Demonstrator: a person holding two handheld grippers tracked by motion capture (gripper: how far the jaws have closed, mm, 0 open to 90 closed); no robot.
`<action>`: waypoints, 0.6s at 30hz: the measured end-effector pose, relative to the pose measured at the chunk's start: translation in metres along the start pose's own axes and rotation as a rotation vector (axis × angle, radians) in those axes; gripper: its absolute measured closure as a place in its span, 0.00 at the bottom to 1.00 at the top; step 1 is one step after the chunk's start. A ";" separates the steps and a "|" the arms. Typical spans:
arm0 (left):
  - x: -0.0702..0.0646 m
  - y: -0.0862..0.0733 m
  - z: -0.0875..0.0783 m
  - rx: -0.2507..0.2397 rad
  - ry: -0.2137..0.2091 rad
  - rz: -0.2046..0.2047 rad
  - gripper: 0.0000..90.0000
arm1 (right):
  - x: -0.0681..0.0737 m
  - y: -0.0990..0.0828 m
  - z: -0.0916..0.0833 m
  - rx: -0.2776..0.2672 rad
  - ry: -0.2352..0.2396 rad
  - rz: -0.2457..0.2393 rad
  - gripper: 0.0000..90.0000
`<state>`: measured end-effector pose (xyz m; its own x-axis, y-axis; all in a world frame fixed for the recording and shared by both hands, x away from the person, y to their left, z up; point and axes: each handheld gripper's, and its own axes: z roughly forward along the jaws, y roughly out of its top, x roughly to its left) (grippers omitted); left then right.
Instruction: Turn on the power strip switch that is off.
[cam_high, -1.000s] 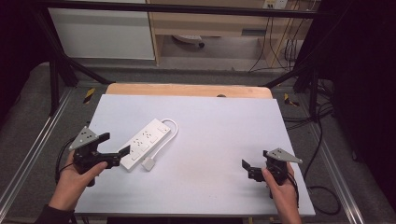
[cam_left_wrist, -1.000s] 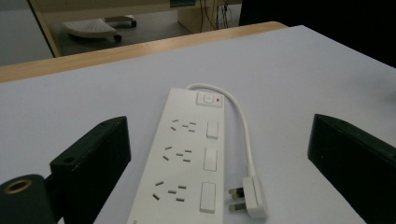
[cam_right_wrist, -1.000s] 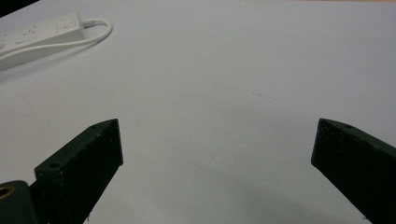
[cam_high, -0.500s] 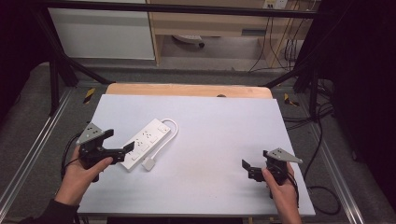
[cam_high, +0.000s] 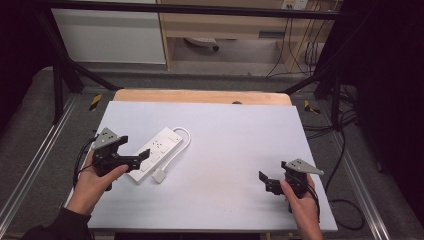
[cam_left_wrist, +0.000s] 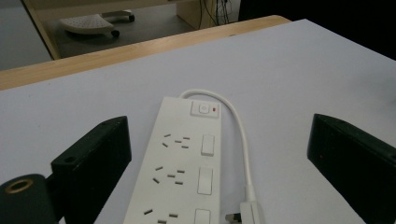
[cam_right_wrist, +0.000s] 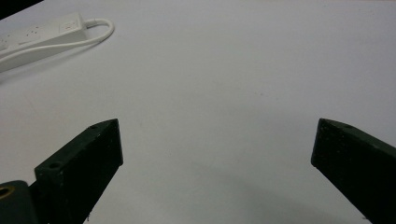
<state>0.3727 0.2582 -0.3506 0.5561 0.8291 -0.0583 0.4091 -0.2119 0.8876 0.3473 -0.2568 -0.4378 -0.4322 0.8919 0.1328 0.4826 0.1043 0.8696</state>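
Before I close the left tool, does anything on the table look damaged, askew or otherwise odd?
Nothing stands out. The power strip lies flat and intact on the table, its short cord looped back beside it, plug unplugged. The left tool, open, frames it.

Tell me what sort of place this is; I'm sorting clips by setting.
Probably a lab or workshop recording station: a white-topped table inside a black metal frame, loose cables along the floor behind, and only a white power strip laid out as a work piece.
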 end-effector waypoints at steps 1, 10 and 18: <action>-0.001 0.001 0.002 0.000 0.000 0.002 0.07 | 0.000 0.000 0.000 0.000 0.000 0.001 0.03; -0.007 0.008 0.015 0.005 -0.013 0.022 0.11 | 0.000 0.000 0.000 0.002 -0.002 0.000 0.03; -0.008 0.008 0.027 0.019 -0.008 0.015 0.14 | 0.000 0.000 0.000 0.000 -0.001 0.003 0.03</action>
<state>0.3909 0.2359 -0.3552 0.5681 0.8215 -0.0493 0.4145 -0.2339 0.8795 0.3472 -0.2574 -0.4376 -0.4301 0.8927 0.1349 0.4838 0.1017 0.8693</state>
